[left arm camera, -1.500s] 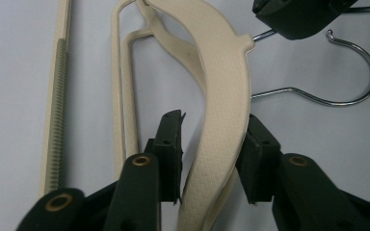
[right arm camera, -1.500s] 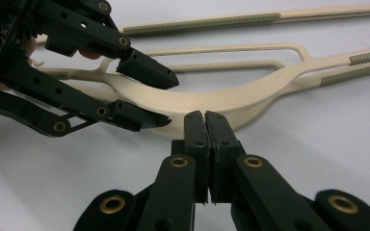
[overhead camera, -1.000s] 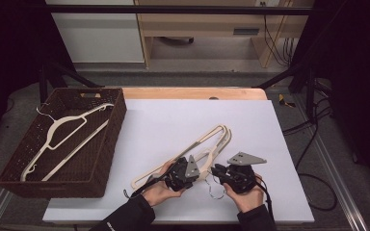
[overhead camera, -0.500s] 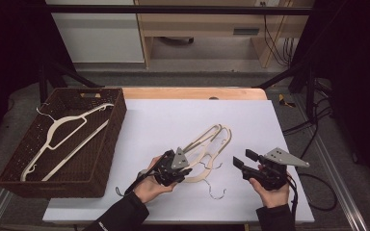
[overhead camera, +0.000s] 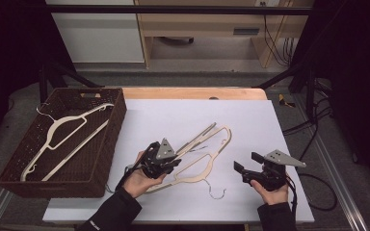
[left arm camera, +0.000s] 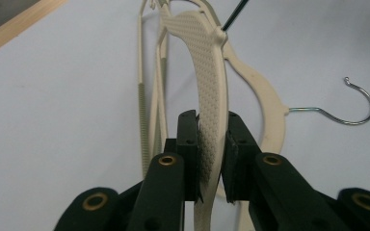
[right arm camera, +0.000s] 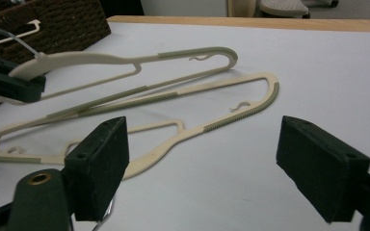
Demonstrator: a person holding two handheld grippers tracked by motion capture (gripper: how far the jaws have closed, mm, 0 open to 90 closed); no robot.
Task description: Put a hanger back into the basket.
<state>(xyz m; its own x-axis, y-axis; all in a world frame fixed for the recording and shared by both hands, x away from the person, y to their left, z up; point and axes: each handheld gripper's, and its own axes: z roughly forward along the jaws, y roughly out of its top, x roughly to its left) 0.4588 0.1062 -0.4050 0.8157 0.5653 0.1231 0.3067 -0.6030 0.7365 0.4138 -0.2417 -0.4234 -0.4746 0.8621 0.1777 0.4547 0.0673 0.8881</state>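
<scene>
Two cream plastic hangers lie overlapped on the white table top point(overhead camera: 279, 125). My left gripper point(overhead camera: 174, 162) point(left arm camera: 211, 126) is shut on the textured shoulder of the upper hanger point(overhead camera: 197, 139) point(left arm camera: 207, 72) point(right arm camera: 101, 58), holding it slightly raised. The lower hanger point(overhead camera: 207, 164) point(right arm camera: 221, 91) rests flat, its metal hook point(overhead camera: 218, 195) point(left arm camera: 351, 110) pointing toward the front edge. My right gripper point(overhead camera: 244, 162) point(right arm camera: 207, 159) stands open to the right of both hangers, with nothing between its jaws.
A dark wicker basket point(overhead camera: 108, 144) sits at the table's left and holds another cream hanger point(overhead camera: 62, 134). A wooden strip point(overhead camera: 192, 93) runs along the far edge. Cables hang off the right side point(overhead camera: 318, 183).
My right gripper has drawn away to the right of the hangers and stands open. My left gripper has shifted left and slightly away from me, keeping its grip on the upper hanger.
</scene>
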